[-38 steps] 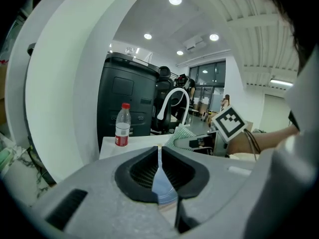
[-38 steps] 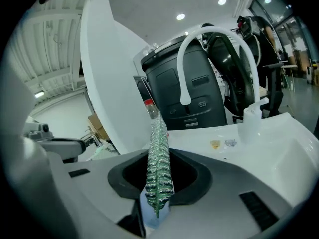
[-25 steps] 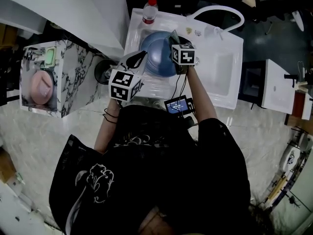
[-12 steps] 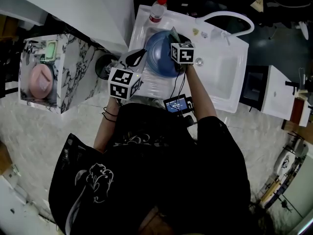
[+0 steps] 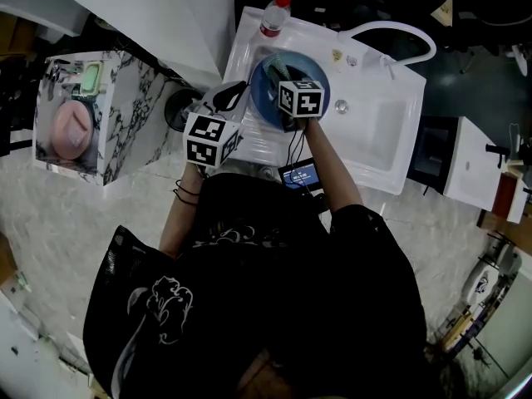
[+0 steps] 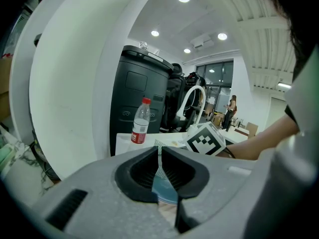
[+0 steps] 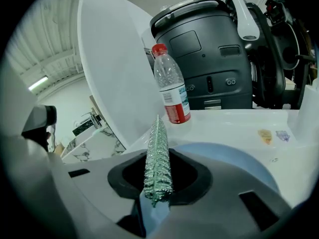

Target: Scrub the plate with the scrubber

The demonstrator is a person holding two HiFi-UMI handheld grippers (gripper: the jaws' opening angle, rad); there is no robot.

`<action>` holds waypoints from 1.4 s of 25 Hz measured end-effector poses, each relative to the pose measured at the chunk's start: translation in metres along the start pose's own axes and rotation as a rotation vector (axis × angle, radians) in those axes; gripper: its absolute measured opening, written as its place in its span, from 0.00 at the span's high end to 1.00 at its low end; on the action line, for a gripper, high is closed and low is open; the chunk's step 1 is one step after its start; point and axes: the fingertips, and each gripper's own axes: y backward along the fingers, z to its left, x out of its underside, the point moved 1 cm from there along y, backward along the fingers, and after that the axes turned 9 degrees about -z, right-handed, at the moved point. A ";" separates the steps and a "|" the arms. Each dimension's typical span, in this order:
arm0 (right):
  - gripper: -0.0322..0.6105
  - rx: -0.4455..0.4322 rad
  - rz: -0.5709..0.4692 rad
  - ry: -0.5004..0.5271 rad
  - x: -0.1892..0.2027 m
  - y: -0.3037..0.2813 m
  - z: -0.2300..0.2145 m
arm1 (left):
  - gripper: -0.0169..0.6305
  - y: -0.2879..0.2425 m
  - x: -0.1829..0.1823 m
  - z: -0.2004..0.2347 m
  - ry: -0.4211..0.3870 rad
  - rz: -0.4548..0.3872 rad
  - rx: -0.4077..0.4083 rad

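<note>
a round blue plate (image 5: 264, 86) sits at the left part of a white sink (image 5: 374, 131), its near rim pinched between the closed jaws of the left gripper (image 6: 160, 159). a thin, glittery silver-green scrubber (image 7: 157, 178) stands upright and edge-on, clamped in the right gripper (image 7: 158, 156), just above the plate's blue face.

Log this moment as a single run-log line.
left tool: shut on plate rim | right tool: shut on scrubber | location: over white sink | scrubber: at plate face, contact unclear
</note>
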 end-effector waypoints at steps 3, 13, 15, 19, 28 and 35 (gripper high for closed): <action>0.81 -0.043 0.008 -0.041 0.007 0.008 0.015 | 0.92 0.003 0.000 -0.001 -0.005 -0.003 -0.005; 0.81 -0.165 0.067 -0.155 0.035 0.044 0.043 | 0.92 0.003 -0.002 -0.014 -0.025 -0.007 0.014; 0.81 -0.178 0.075 -0.153 0.037 0.048 0.044 | 0.92 0.002 -0.003 -0.017 -0.029 -0.007 0.025; 0.81 -0.161 0.053 -0.127 0.026 0.050 0.031 | 0.92 -0.002 -0.003 -0.023 -0.033 -0.001 0.041; 0.81 -0.006 -0.008 0.131 -0.027 0.040 -0.049 | 0.92 -0.012 0.002 -0.029 -0.033 0.023 0.081; 0.81 -0.018 0.011 0.389 -0.034 0.020 -0.075 | 0.92 -0.018 0.006 -0.026 -0.032 0.045 0.100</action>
